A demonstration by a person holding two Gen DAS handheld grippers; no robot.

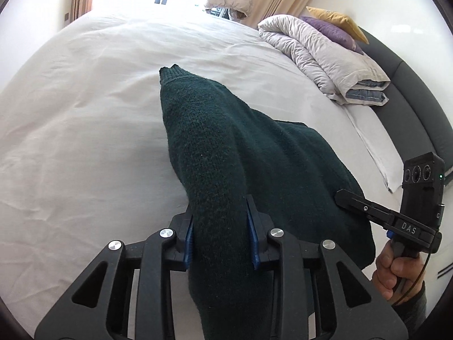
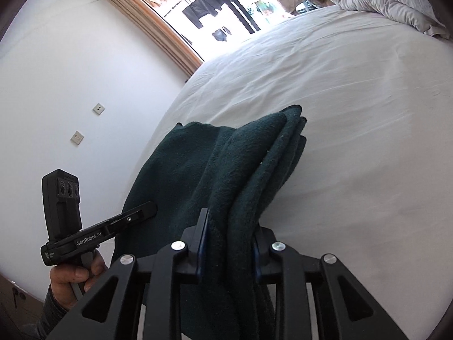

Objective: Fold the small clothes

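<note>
A dark green knitted sweater (image 1: pixel 243 153) lies partly folded on the white bed (image 1: pixel 85 107). My left gripper (image 1: pixel 220 235) is shut on a bunched part of it, with a sleeve stretching away from the blue pads. My right gripper (image 2: pixel 229 243) is shut on several stacked layers of the same sweater (image 2: pixel 226 164) near the bed's edge. The right gripper also shows in the left wrist view (image 1: pixel 344 195), at the sweater's right side. The left gripper shows in the right wrist view (image 2: pixel 150 208), at its left side.
A folded pale duvet (image 1: pixel 320 53) with purple and yellow pillows (image 1: pixel 337 25) sits at the far right by the grey headboard (image 1: pixel 410 90). A window with curtains (image 2: pixel 158 31) is beyond the bed. A white wall with sockets (image 2: pixel 76 137) is at the left.
</note>
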